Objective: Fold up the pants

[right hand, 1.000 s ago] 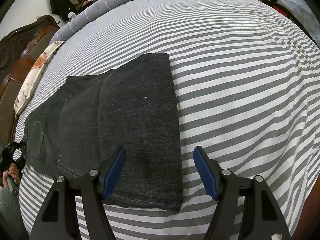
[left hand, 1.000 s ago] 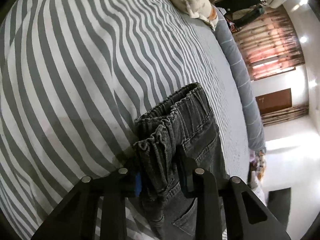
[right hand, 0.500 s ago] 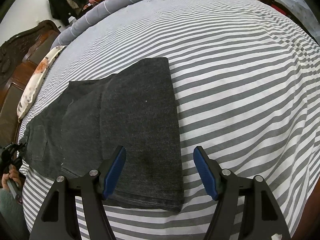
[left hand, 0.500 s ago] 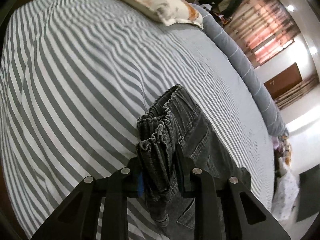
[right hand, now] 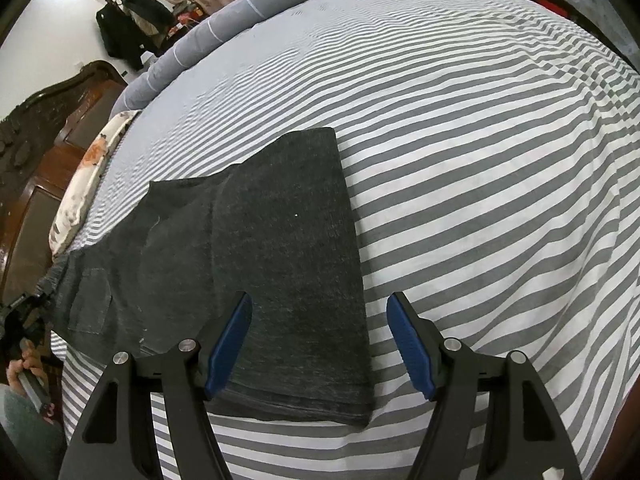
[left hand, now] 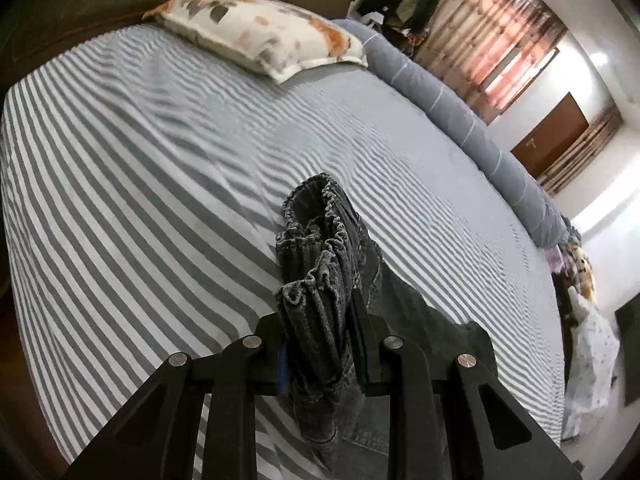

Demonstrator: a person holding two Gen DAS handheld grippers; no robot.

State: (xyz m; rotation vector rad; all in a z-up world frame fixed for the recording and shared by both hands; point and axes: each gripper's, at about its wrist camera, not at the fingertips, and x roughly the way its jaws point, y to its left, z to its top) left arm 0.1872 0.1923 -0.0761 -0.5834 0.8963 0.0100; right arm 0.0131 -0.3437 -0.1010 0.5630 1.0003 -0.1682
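The left hand-held gripper (left hand: 320,340) is pinched on the gathered elastic waistband of the one pair of dark grey pants (right hand: 256,264), and the bunched band is lifted off the striped bed sheet (left hand: 140,220). The right hand-held gripper (right hand: 320,344) is held spread over the folded leg end of the pants; one blue pad is seen above the cloth and the other above the sheet, with nothing clamped between them.

One pair of pants is counted, laid on the bed. From the right hand-held gripper its long axis is seen running away to the left, waistband at the far left, where the left hand-held gripper (right hand: 24,316) holds it, and the doubled legs directly below the spread jaws.

Beyond the left hand-held gripper, one floral pillow (left hand: 260,36) and one long grey bolster (left hand: 472,120) are seen at the far edge of the bed.
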